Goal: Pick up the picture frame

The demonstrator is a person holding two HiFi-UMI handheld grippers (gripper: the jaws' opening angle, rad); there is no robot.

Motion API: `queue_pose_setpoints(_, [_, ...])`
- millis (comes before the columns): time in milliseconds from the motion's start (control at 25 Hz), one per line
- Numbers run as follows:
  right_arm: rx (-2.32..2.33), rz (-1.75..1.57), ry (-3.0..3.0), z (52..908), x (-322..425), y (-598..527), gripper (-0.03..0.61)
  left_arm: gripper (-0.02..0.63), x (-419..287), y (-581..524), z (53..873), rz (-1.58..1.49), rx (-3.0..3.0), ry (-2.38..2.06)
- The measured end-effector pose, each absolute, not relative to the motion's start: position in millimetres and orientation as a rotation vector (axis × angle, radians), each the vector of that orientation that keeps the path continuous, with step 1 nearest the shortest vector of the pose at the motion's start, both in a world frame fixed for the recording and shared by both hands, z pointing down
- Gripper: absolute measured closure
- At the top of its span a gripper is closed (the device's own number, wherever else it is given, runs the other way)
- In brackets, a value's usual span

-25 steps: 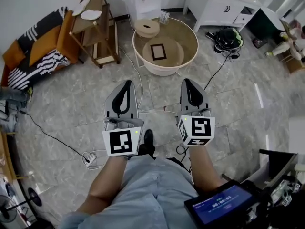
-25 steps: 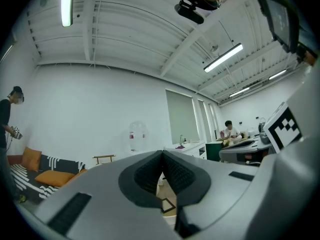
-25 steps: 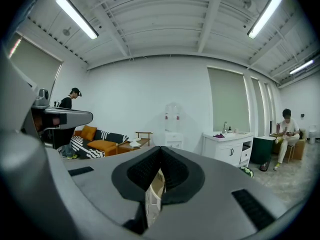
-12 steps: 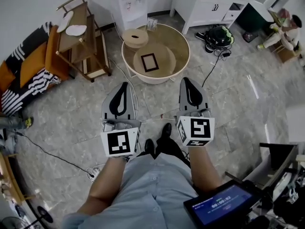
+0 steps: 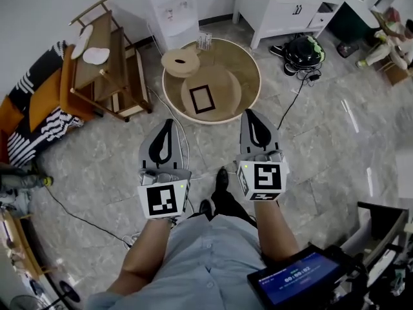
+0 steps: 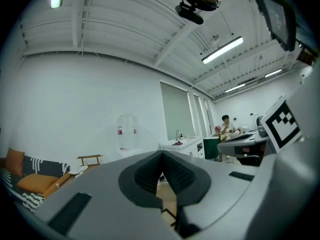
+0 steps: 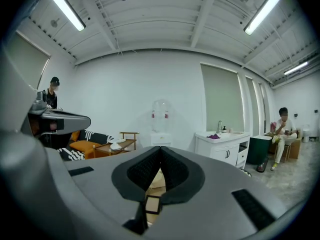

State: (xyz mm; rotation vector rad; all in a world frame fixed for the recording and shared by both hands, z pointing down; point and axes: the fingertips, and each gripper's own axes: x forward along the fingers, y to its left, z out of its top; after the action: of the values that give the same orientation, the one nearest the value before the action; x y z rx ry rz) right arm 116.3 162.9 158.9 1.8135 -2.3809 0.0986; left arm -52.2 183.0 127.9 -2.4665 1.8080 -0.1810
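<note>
Left gripper (image 5: 166, 131) and right gripper (image 5: 252, 120) are both pinched shut, holding nothing, hanging near the round table (image 5: 240, 62). The picture frame (image 5: 202, 99) lies flat on that table.

glossy marbled floor (image 5: 322, 141), pale wooden table (image 5: 242, 63), picture frame (image 5: 201, 99) perhaps wood

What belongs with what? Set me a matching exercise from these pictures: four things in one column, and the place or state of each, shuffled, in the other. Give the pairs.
Things:
1. picture frame
2. left tool
3. screen
4. black bag

Places or states:
a. on the floor by the white cabinet
b. lit blue, at the person's right side
c. lying flat inside the round tub
d. shut, nothing between its jaws

Pairs: 1-c, 2-d, 3-b, 4-a
</note>
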Motion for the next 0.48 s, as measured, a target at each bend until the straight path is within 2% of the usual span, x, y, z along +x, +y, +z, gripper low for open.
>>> queue_pose_setpoints(480, [1.728,0.015,-2.531,123,129,59,0.565,0.603,-24,97,84,-0.114,-2.323,1.857])
